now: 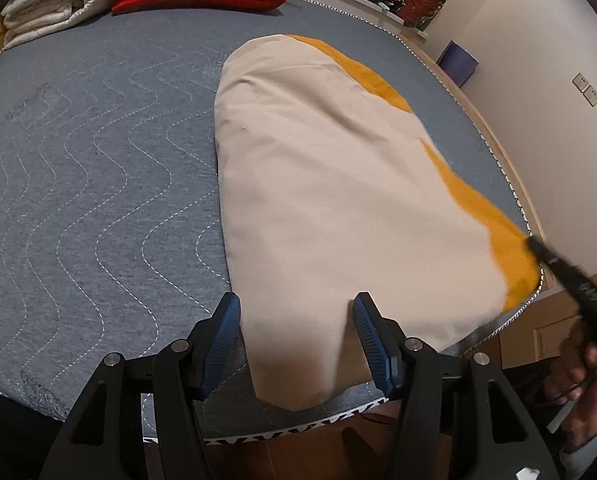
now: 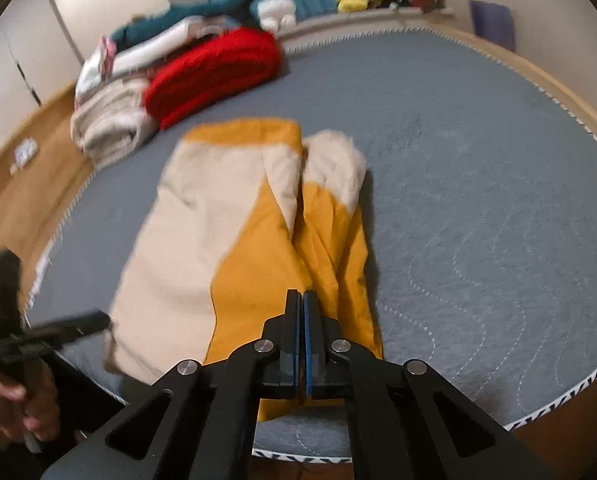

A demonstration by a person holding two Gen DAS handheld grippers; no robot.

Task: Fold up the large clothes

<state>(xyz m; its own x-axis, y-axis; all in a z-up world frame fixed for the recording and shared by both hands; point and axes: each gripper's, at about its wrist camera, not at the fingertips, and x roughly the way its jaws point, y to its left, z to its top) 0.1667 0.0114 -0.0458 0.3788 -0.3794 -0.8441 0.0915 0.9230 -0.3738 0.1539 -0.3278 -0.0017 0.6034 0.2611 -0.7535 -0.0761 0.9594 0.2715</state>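
Cream-and-mustard garment (image 1: 338,184) is lying on the grey quilted mattress (image 1: 98,152), already narrowed into a long strip, near end reaching the near bed edge.

Long axis is running away from me, near to far. Both my grippers are sitting at the near end, so the fold I'm judging comes next is near end carried over toward the far end.

I'm holding my left gripper (image 1: 296,320) released, jaws standing apart and straddling the cream near corner; in its wrist view cloth is lying between the pads but I can't see them pressing on it.

I'm keeping my right gripper (image 2: 301,320) clenched, pads together over the mustard near corner. Whether fabric is actually pinched between them I can't tell; the blur and the fingers themselves are hiding the contact.

Neither hand is nearer: each is covering one corner of the same short edge, left on cream, right on mustard.

Red folded blanket (image 2: 214,76) and white towel stack (image 1: 54,4) are sitting at the far side, well apart from the garment.
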